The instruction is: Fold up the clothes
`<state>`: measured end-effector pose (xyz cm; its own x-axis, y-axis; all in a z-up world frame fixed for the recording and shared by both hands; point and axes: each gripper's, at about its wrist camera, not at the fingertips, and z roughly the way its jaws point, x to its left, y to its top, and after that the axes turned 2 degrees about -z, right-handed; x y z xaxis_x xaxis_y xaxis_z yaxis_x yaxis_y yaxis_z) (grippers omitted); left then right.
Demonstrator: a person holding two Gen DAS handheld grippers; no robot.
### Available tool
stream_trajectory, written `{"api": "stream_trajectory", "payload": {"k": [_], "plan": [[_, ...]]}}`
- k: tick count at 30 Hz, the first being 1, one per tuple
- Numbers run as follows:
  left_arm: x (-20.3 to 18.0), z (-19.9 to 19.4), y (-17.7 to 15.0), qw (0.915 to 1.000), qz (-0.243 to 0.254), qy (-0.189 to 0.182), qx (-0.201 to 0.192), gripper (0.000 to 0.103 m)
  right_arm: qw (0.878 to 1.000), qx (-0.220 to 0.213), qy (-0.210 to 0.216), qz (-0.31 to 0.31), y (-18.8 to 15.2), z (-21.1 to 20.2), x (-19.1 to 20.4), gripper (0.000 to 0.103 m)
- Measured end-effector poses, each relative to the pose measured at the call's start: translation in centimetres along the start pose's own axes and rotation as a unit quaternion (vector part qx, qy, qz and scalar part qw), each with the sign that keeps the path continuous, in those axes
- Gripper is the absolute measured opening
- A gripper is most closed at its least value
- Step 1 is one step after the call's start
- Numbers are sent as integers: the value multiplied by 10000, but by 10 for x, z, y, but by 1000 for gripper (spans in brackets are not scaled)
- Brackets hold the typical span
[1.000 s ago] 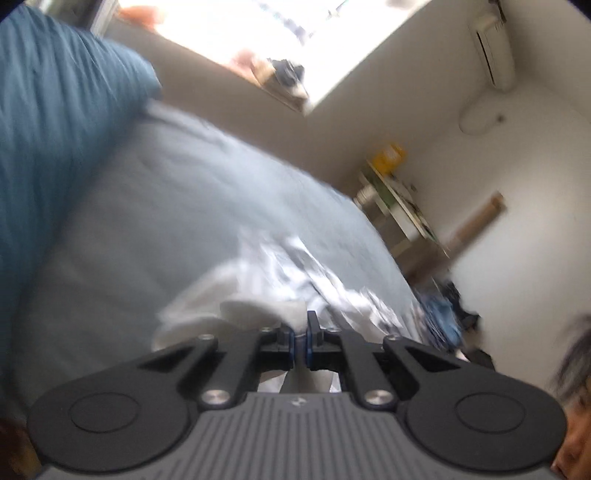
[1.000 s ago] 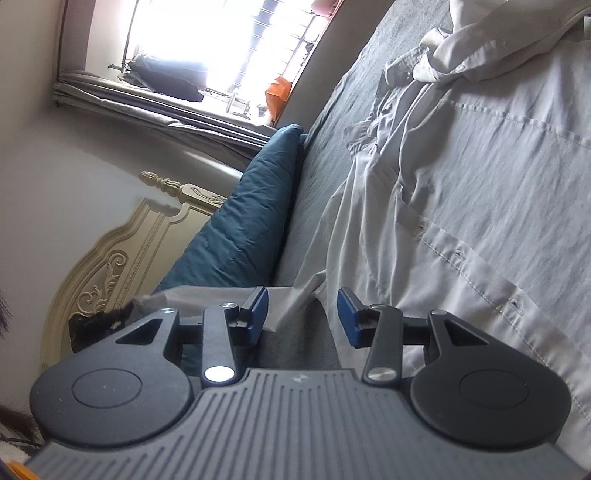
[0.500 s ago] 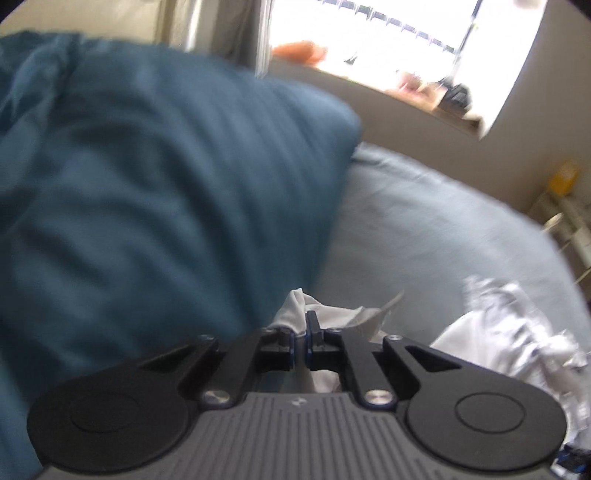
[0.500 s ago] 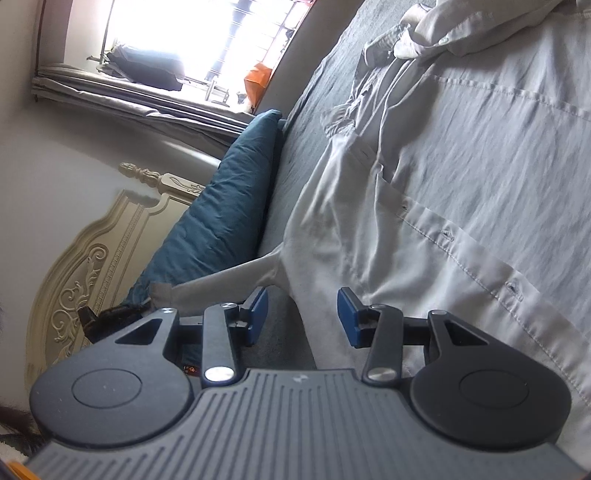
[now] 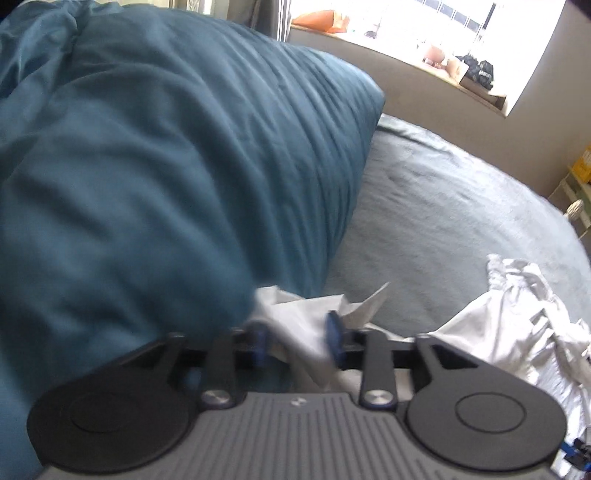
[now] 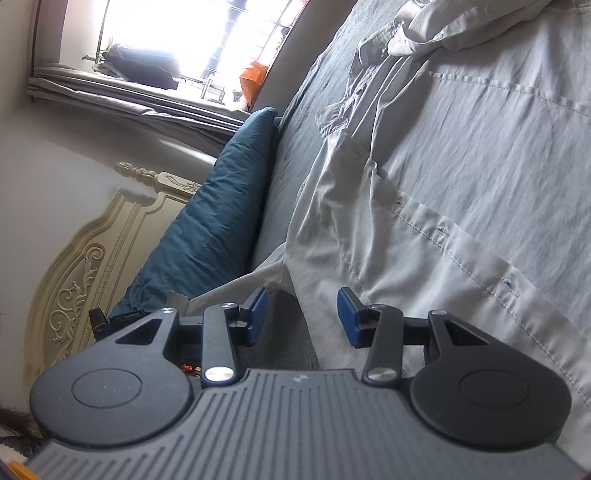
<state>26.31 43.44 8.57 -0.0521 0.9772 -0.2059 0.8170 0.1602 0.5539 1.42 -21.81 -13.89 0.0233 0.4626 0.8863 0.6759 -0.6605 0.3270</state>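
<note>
**Inspector:** Cotton, by the look of it: a thin, pale grey button-up shirt (image 6: 461,177) spread front-up on the bed (image 6: 295,155). It is light and limp, creases readily and will sag wherever it is unsupported. I judge no risk of breakage, only of bunching.

**Assistant:** Where would you take hold?

**Inspector:** At the stiffer parts: the stitched button placket, the hem or the cuff. These give a firm edge; the open panel would only pucker.

**Assistant:** And the left gripper (image 5: 295,338)?

**Inspector:** Its jaws have just been opening and now stand apart. A sleeve end (image 5: 314,310) lies between them, against the foot of the teal pillow (image 5: 184,166). The view is blurred, but the pads do not appear to press on it. I read this as a release, with the sleeve drawn out sideways from the body.

**Assistant:** The right gripper (image 6: 303,314)?

**Inspector:** Spread and empty, low over the bed. The shirt's side edge lies just beside its right finger, and the outstretched sleeve passes just beyond its left finger. Bare bedcover shows in the gap.

**Assistant:** Anything else?

**Inspector:** The far sleeve and collar (image 6: 424,29) remain crumpled at the top of that view.
</note>
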Motion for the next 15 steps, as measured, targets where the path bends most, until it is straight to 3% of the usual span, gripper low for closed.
{"api": "stream_trajectory", "payload": {"k": [4, 12, 15], "plan": [[-10, -16, -7, 9991, 138, 152, -379, 59, 10000, -17, 12, 35, 0, -2, -2, 42], [-25, -37, -16, 9959, -94, 365, -826, 59, 9999, -95, 72, 77, 0, -7, -3, 42], [-46, -41, -26, 9938, 102, 449, -1011, 62, 9999, -121, 79, 88, 1, -8, -5, 42]]}}
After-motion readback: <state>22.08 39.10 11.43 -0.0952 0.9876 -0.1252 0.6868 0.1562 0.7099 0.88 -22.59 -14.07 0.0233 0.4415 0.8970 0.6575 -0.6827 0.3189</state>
